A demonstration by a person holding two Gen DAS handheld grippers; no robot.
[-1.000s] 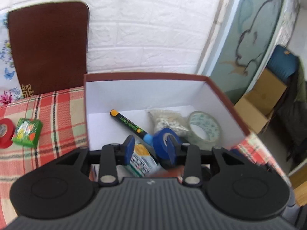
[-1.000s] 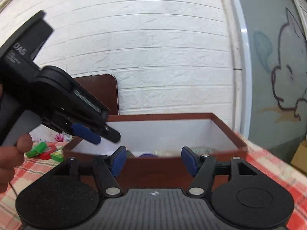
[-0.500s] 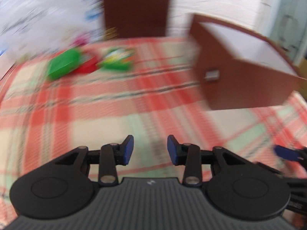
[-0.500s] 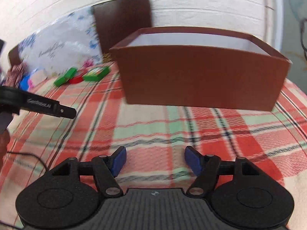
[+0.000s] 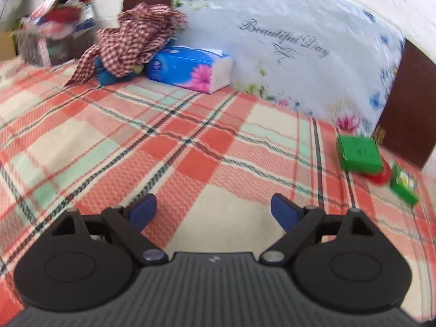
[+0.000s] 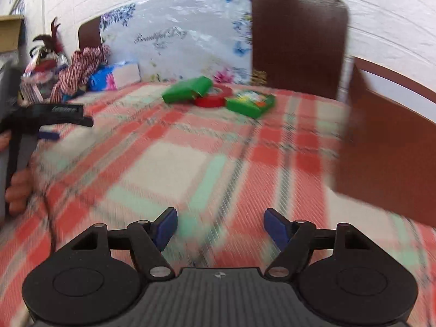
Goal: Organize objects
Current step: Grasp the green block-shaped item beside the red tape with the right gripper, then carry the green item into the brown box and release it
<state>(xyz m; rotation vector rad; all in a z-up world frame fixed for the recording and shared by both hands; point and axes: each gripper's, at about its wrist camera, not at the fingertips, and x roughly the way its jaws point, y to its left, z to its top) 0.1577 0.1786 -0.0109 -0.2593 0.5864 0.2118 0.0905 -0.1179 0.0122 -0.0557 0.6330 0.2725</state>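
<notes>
- the left gripper (image 5: pixel 214 208) hangs over bare plaid blanket (image 5: pixel 152 147), tilted downward; its jaws have just been opening and now stand wide apart, with only cloth showing between the blue pads.
- the right gripper (image 6: pixel 220 227) also points down at the blanket; its jaws have been opening too and stand apart with nothing between them.
- in the right wrist view the left gripper shows at the left edge, held by a hand (image 6: pixel 16 188), its black fingers pointing toward the middle of the blanket.
- the things still lying loose sit in a tight cluster near the far edge of the blanket, by the dark brown board (image 6: pixel 297 41): a plain green box (image 6: pixel 188 89), a red tape roll (image 6: pixel 214 98) and a printed green box (image 6: pixel 250 103).
- the plain green box leans on the tape roll, its long axis running left to right across the right wrist view, slightly raised at the right end.
- the printed green box lies flat just right of the roll, touching or nearly touching it; its long axis also runs roughly left to right.
- the brown box (image 6: pixel 387 147) stands at the right edge of the right wrist view, well apart from the cluster; blur hides its contents.
- a blue tissue pack (image 5: pixel 190 68) and a checked cloth (image 5: pixel 130 41) lie at the far left.
</notes>
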